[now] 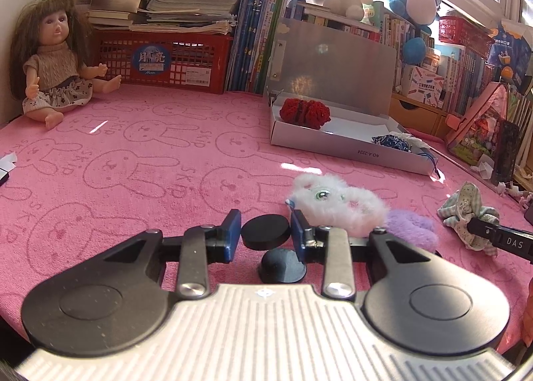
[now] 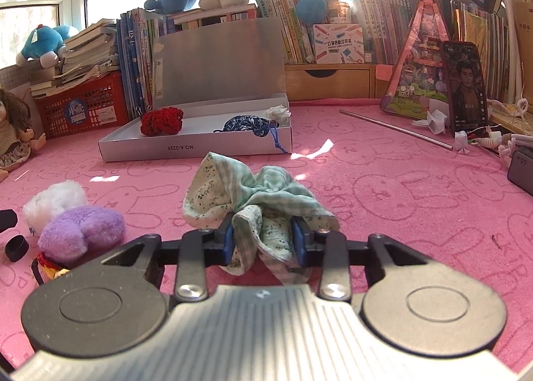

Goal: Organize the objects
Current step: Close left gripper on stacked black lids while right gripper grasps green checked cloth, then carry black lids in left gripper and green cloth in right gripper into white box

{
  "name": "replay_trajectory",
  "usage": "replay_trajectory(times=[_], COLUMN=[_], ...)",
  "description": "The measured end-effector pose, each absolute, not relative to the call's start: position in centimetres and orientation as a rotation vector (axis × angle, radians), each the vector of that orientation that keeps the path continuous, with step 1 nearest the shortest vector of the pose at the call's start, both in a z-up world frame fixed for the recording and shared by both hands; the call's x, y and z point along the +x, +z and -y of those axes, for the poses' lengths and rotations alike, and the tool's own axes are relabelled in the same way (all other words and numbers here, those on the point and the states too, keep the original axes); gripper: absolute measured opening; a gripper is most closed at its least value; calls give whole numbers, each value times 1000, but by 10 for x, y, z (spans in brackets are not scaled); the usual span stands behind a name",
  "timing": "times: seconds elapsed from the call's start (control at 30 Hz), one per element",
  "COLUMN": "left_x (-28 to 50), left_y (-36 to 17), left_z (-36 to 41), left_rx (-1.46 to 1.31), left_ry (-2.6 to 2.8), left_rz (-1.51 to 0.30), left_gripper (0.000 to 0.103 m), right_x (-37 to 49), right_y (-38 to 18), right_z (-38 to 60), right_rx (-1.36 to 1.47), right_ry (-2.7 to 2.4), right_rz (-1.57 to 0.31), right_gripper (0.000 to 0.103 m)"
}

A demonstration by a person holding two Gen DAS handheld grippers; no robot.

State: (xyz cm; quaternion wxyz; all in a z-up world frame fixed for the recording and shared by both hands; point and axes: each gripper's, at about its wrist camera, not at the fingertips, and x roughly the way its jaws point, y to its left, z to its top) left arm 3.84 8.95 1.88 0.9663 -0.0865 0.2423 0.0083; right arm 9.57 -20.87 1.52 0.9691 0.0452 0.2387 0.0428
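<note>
In the left wrist view my left gripper [image 1: 265, 234] is shut on a black disc [image 1: 265, 229], a blue pad against each side of it. Just right of it lie a white fluffy plush [image 1: 333, 201] and a purple fluffy one [image 1: 413, 224]. In the right wrist view my right gripper [image 2: 263, 241] is shut on a green-and-white cloth scrunchie [image 2: 260, 194], which bunches up over the pads. Behind stands an open white box [image 2: 200, 148] holding a red knitted scrunchie [image 2: 162, 121], a dark blue patterned one [image 2: 246, 124] and a white one [image 2: 278, 113].
A doll [image 1: 56, 71] sits at the far left by a red crate [image 1: 160, 61] stacked with books. Books and plush toys line the back. A metal straw [image 2: 396, 129], a phone [image 2: 464, 88] and a pink triangular bag [image 2: 416, 71] stand at the right.
</note>
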Motion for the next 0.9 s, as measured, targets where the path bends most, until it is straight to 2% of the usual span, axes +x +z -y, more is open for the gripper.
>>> replay_trajectory(times=[0.1,0.23,0.57,0.9], left_x=[39,43,62,99], left_y=[24,33,57,82], left_z=[-89,-86,-78,-74], left_rx=[-165,-152,-120,-133], left_ry=[15,9,-30,-85], left_rz=[-475,-451,-417,-420], left_gripper=[38,38,38,38], right_x=[94,91,102,150], right_y=[19,28,55,79], right_z=[209,208,215,260], right_rx=[91,86,160,525], right_ry=[99,113,139,242], right_rz=[-485,-469,-453,-592], right_gripper=[26,22,21,21])
